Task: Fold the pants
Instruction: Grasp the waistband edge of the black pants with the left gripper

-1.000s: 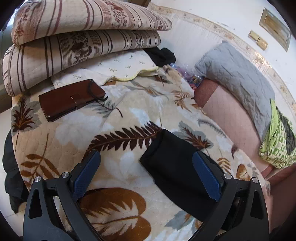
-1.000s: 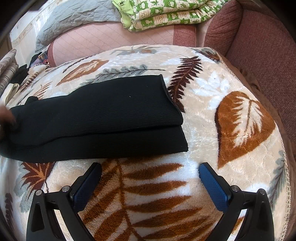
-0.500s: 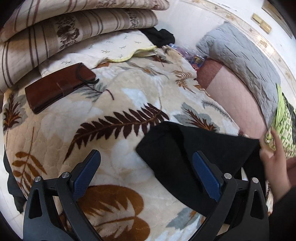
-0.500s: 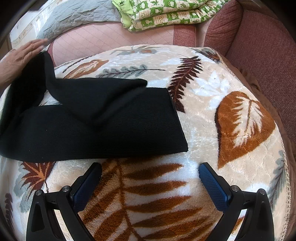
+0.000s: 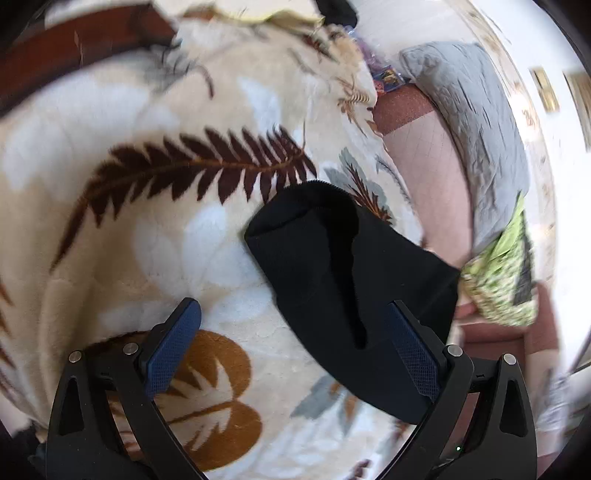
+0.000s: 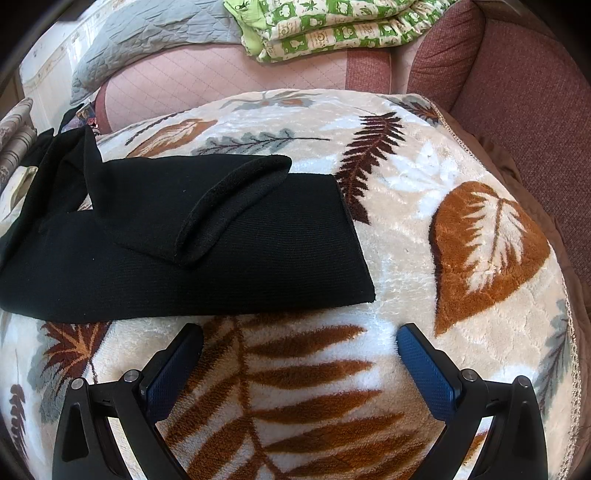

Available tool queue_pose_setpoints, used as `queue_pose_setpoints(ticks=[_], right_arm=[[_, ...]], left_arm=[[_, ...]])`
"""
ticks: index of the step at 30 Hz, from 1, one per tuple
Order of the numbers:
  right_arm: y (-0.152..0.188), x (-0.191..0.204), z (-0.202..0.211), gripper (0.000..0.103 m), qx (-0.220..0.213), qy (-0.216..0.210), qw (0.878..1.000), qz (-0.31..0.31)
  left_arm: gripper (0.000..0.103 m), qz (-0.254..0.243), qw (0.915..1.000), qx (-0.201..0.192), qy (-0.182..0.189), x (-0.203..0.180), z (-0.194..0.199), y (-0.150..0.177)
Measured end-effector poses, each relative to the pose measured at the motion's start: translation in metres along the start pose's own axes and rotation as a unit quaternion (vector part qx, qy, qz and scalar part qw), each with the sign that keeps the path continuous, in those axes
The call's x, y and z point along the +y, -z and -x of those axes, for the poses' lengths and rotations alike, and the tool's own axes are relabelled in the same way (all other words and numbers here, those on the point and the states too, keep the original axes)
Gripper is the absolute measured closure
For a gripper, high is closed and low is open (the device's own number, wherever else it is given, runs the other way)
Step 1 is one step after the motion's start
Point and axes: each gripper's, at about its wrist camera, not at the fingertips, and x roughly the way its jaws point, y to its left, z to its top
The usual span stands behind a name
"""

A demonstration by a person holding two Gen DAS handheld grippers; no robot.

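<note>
Black pants [image 6: 221, 254] lie on a cream blanket with brown leaf prints [image 6: 406, 236]. In the right wrist view one leg lies flat and the other leg [image 6: 229, 195] is folded back loosely over it, its hem curled open. My right gripper [image 6: 300, 354] is open and empty, just short of the pants' near edge. In the left wrist view the pants [image 5: 332, 280] lie crumpled ahead and to the right. My left gripper [image 5: 293, 332] is open and empty, its right finger over the dark cloth. This view is blurred.
A pink sofa seat [image 6: 229, 77] with a grey quilt [image 6: 155, 33] and a green patterned blanket [image 6: 332, 26] lies beyond the pants. A reddish armchair [image 6: 517, 85] stands at the right. A brown wallet [image 5: 74, 48] lies far left on the blanket.
A bare hand lifted the upper pant leg and dropped it back loosely over the lower one, then left. My left gripper has moved forward and lower. My right gripper has stayed still.
</note>
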Motion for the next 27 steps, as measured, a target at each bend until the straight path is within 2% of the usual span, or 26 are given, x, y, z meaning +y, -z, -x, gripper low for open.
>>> queue_pose_setpoints(ticks=[2,4,7,9,11,14,17,18,20,23,24,25,26,27], right_arm=[[0.0,0.0,0.0,0.0,0.0,0.0,1.0,0.0],[0.0,0.0,0.0,0.0,0.0,0.0,1.0,0.0],[0.0,0.0,0.001,0.0,0.0,0.0,1.0,0.0],[0.0,0.001,0.0,0.0,0.0,0.0,1.0,0.0],[0.0,0.001,0.0,0.0,0.0,0.0,1.0,0.0],[-0.001,0.001,0.0,0.0,0.0,0.0,1.0,0.0],[-0.001,0.001,0.0,0.0,0.001,0.0,1.0,0.0],[-0.001,0.001,0.001,0.0,0.001,0.0,1.0,0.0],[-0.001,0.001,0.0,0.0,0.0,0.001,1.0,0.001],[0.0,0.001,0.0,0.0,0.0,0.0,1.0,0.0],[0.0,0.001,0.0,0.0,0.0,-0.001,1.0,-0.001],[0.0,0.002,0.0,0.0,0.0,0.0,1.0,0.0],[0.0,0.002,0.0,0.0,0.0,0.001,1.0,0.001],[0.0,0.002,0.0,0.0,0.0,0.001,1.0,0.001]], left_arm=[[0.001,0.024,0.9992,0.009,0.031,0.008,-0.002,-0.009],[0.001,0.034,0.9987,0.015,0.035,0.01,-0.007,-0.014],[0.001,0.009,0.998,0.027,0.056,-0.003,-0.015,-0.019],[0.001,-0.002,0.9943,0.057,0.089,-0.01,-0.027,-0.027],[0.001,0.003,0.9913,0.07,0.111,-0.012,-0.033,-0.036],[0.001,0.005,0.9869,0.072,0.144,-0.013,-0.036,-0.045],[0.001,-0.002,0.9868,0.062,0.149,-0.013,-0.033,-0.043],[0.007,-0.007,0.9882,0.059,0.141,-0.014,-0.034,-0.042],[0.016,-0.024,0.9928,0.058,0.102,-0.015,-0.037,-0.039],[0.036,-0.039,0.9962,0.051,0.058,-0.018,-0.038,-0.034],[0.054,-0.044,0.9968,0.05,0.044,-0.018,-0.039,-0.033],[0.078,-0.052,0.9974,0.048,0.017,-0.018,-0.041,-0.032],[0.088,-0.055,0.9973,0.049,-0.008,-0.016,-0.043,-0.031],[0.092,-0.053,0.9972,0.051,-0.01,-0.014,-0.045,-0.03]])
